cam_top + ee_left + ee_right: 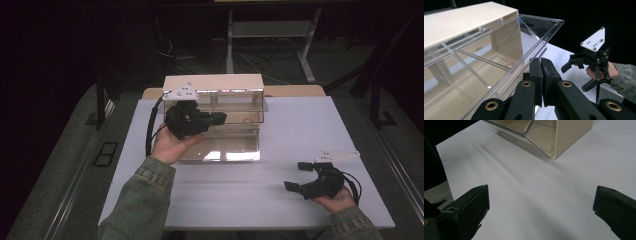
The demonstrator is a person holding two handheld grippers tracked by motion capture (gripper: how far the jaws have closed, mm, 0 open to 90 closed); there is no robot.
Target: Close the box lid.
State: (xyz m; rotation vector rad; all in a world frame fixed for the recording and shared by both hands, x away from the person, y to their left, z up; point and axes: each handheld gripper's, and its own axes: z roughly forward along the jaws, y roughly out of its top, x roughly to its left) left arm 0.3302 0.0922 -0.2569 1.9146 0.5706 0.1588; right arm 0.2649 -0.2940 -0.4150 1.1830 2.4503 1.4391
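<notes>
A clear plastic box (pixel 214 83) with a cream top and cream end walls stands at the back middle of the white table (pixel 305 125). Its clear front flap slopes down towards me. My left gripper (pixel 220 118) hovers over that flap, pointing right, with its jaws shut. In the left gripper view its closed tips (pixel 541 65) lie right beside the box's clear rim (pixel 541 41), and I see nothing between them. My right gripper (pixel 296 176) sits low over the table at the front right, open and empty. The right gripper view shows bare table between the right gripper's (pixel 541 193) jaws.
The box's cream end wall (pixel 571 132) stands some way ahead of the right gripper. Bare table surface lies between the two hands. A dark floor with cables and a table frame (pixel 270 30) lies beyond the far edge.
</notes>
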